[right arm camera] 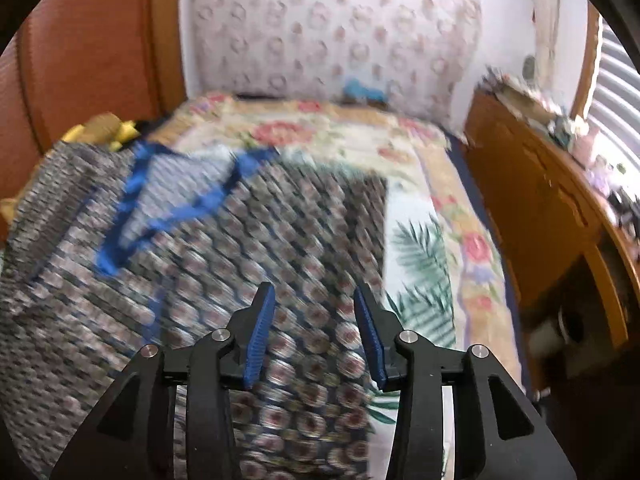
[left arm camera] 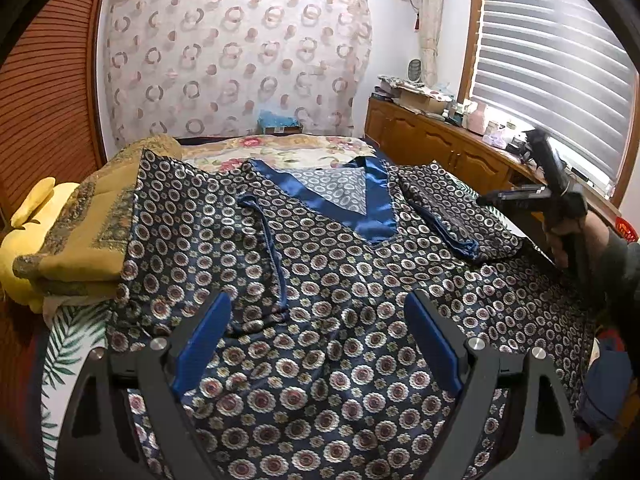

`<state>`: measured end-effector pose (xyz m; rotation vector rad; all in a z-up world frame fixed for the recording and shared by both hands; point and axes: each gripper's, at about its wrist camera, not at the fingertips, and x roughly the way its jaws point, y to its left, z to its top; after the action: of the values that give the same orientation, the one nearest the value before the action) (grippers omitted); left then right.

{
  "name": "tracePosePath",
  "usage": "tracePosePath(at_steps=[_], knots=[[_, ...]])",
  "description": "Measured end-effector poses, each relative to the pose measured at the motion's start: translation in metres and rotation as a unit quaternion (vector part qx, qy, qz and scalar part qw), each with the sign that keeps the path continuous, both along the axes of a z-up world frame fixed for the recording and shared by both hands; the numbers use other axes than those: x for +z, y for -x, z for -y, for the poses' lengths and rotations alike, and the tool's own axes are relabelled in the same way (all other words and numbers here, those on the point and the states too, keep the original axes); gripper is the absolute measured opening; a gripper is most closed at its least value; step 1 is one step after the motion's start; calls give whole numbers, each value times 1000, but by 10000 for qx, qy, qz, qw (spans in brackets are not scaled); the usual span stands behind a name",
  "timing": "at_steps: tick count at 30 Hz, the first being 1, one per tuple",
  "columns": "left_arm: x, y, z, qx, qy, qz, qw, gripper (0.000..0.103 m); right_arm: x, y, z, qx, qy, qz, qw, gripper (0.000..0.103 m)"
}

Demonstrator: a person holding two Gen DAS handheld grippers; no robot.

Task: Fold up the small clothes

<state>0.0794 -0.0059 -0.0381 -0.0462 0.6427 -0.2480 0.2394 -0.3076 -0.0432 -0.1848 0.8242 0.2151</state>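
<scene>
Holding our left gripper (left arm camera: 318, 334) low over the bed, we see its blue-padded fingers (left arm camera: 202, 344) spread wide apart with nothing between them, only patterned cloth below. The task's thing, a navy satin pyjama top (left arm camera: 328, 280) printed with small ringed medallions, lies spread front-up across the bed (left arm camera: 280, 150), its plain blue V-neck collar (left arm camera: 372, 208) pointing toward us. One sleeve (left arm camera: 460, 216) is folded in on the side nearer the wooden cabinet (left arm camera: 440, 140), its blue cuff edge lying on the body of the top. A narrow blue piping strip (left arm camera: 274, 256) runs down the chest on the other side. Just beside that edge of the top sits a folded mustard-gold quilt (left arm camera: 80, 240), and beyond it a yellow plush toy (left arm camera: 28, 216).

Our right gripper (right arm camera: 315, 330) shows in the left wrist view at the far edge, gripped in a hand (left arm camera: 572, 240) and raised above the top's hem side. From its own camera, which is blurred by motion, its two blue pads stand clearly apart and empty, hovering over the patterned top (right arm camera: 224, 256). To the right of the garment there we make out a palm-leaf sheet (right arm camera: 420, 272) and a floral bedspread (right arm camera: 304, 128) under it. We cannot tell from the blur whether the pads touch the fabric.

A curtain (left arm camera: 236, 52) with ring prints hangs behind the bed, and slatted blinds (left arm camera: 552, 64) cover the window above the cabinet.
</scene>
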Motion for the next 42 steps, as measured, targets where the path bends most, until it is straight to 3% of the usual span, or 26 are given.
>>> tracePosePath(at_steps=[4, 7, 9, 11, 19, 22, 28, 35, 42], knots=[[-1, -7, -6, 45, -33, -27, 10000, 89, -25, -11, 13, -161, -18, -386, 9991, 41], [-2, -13, -11, 95, -70, -50, 9999, 89, -31, -12, 11, -109, 170, -409, 9990, 41], [-2, -16, -14, 114, -67, -66, 9999, 89, -30, -12, 12, -33, 152, -413, 9990, 28], [-1, -20, -16, 110, -89, -67, 9999, 89, -29, -11, 14, 72, 215, -385, 9990, 4], [4, -46, -28, 156, -171, -90, 9997, 89, -11, -18, 58, -447, 197, -141, 9987, 1], [5, -59, -38, 221, -194, -132, 9995, 89, -4, -23, 68, -467, -2, -95, 9989, 6], [6, -89, -62, 431, -305, -246, 9983, 89, -2, -51, 62, -205, -297, -17, 9993, 43], [4, -122, -97, 661, -275, -407, 9966, 89, -23, -103, 42, -39, -52, -293, 9995, 45], [6, -149, -113, 550, -183, -464, 9972, 83, -32, -121, 44, 79, -268, -363, 9990, 45]])
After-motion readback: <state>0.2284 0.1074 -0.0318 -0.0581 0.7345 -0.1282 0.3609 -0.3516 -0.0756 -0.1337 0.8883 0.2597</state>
